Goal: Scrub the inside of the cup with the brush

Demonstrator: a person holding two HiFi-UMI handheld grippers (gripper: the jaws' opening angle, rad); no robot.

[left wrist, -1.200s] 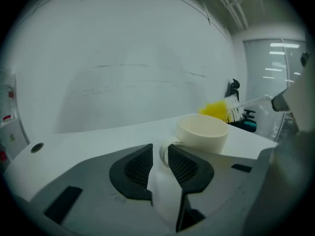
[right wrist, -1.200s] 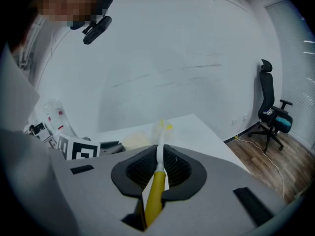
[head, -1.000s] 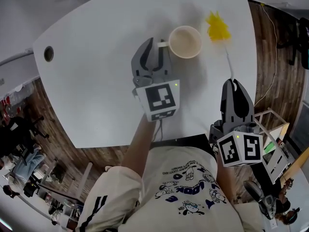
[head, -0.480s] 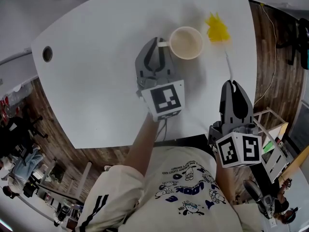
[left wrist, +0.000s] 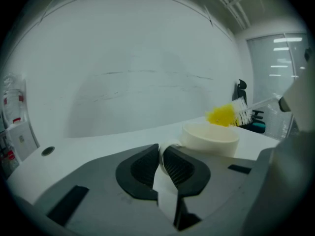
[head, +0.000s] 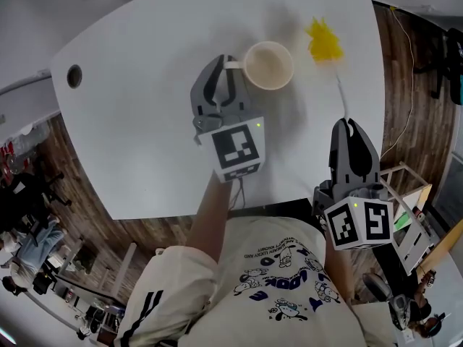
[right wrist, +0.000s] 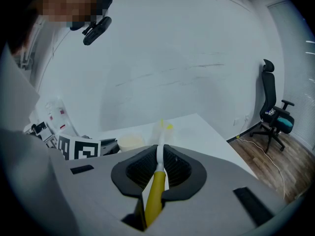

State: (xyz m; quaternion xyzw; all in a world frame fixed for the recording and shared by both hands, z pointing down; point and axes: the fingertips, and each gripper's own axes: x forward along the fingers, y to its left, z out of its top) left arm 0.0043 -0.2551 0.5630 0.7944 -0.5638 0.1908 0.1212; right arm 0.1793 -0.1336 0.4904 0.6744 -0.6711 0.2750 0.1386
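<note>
A cream cup [head: 268,65] stands on the white table [head: 145,121], and its handle points toward my left gripper [head: 226,67]. That gripper is shut on the cup's handle [left wrist: 164,151]; the cup [left wrist: 210,138] sits just past the jaws. My right gripper [head: 351,126] is shut on the thin white stem of a brush [right wrist: 159,154] with a yellow handle. The brush's yellow head [head: 325,42] lies on the table right of the cup, apart from it. The same yellow head [left wrist: 224,115] shows behind the cup in the left gripper view.
A round cable hole [head: 74,76] lies near the table's left edge. The table's right edge runs close beside the brush, with wood floor [head: 405,71] beyond. An office chair [right wrist: 273,113] stands on the floor at the right. A person's blurred figure [right wrist: 74,4] stands at the upper left.
My left gripper has shifted slightly left and the cup has moved left with it, widening the gap to the brush head. The right gripper and brush have stayed put.
</note>
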